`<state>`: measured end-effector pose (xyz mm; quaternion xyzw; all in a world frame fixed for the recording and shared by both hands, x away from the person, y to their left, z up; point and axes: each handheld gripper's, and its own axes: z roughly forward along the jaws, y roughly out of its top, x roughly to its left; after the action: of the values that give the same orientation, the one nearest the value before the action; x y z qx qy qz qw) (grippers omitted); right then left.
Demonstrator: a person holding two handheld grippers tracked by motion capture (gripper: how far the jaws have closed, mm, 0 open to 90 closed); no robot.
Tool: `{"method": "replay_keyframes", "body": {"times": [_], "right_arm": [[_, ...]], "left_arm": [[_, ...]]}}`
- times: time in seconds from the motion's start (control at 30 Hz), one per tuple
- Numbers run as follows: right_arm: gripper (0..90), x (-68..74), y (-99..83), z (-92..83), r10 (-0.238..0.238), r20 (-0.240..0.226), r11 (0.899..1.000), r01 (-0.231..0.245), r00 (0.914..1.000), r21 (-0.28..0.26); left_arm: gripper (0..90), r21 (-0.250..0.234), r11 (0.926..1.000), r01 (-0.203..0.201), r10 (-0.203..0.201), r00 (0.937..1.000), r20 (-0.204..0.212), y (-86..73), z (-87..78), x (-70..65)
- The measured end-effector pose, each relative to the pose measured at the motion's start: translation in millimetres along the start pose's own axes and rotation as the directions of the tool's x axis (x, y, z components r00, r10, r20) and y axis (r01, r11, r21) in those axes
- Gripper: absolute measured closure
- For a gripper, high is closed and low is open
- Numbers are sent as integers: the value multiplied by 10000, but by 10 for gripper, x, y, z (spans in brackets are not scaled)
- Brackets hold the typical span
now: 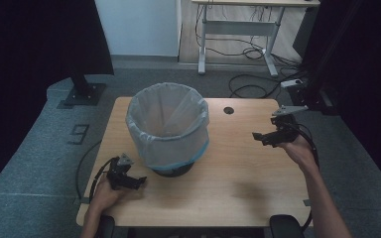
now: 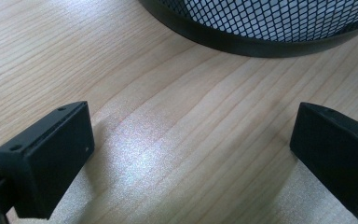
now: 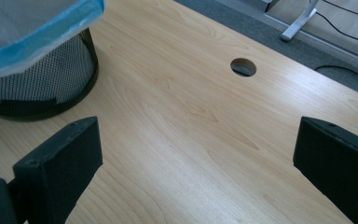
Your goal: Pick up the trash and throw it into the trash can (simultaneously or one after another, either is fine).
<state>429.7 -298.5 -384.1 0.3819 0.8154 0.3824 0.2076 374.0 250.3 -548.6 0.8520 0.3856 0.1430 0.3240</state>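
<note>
A black mesh waste bin (image 1: 171, 166) lined with a pale plastic bag (image 1: 167, 121) stands on the wooden table (image 1: 228, 178), left of centre. My left gripper (image 1: 140, 182) lies low at the table's front left, open, its jaws aimed at the bin's base (image 2: 261, 39) with bare wood between them. My right gripper (image 1: 258, 137) is held above the table's right side, open and empty, pointing left toward the bin (image 3: 37, 79). The bag's blue hem (image 3: 42, 28) hangs over the mesh in the right gripper view.
A round cable hole (image 1: 228, 110) sits in the table (image 3: 191, 121) near its far edge, also seen in the right gripper view (image 3: 243, 67). A desk frame (image 1: 238, 44) and loose cables (image 1: 250, 84) lie on the floor beyond. A black stand (image 1: 82, 91) is at far left.
</note>
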Motion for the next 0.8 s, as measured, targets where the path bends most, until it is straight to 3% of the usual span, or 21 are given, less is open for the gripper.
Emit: {"method": "replay_keyframes", "body": {"times": [0.37,0.8], "right_arm": [[6,54,-227,135,21,-8,10000,-21,10000,-5],[6,148,-567,349,-167,-16,9992,167,9999,365]], "left_arm": [[0,0,10000,-1,1,10000,-1,0,0,0],[0,2,10000,-3,3,10000,1,0,0,0]]}}
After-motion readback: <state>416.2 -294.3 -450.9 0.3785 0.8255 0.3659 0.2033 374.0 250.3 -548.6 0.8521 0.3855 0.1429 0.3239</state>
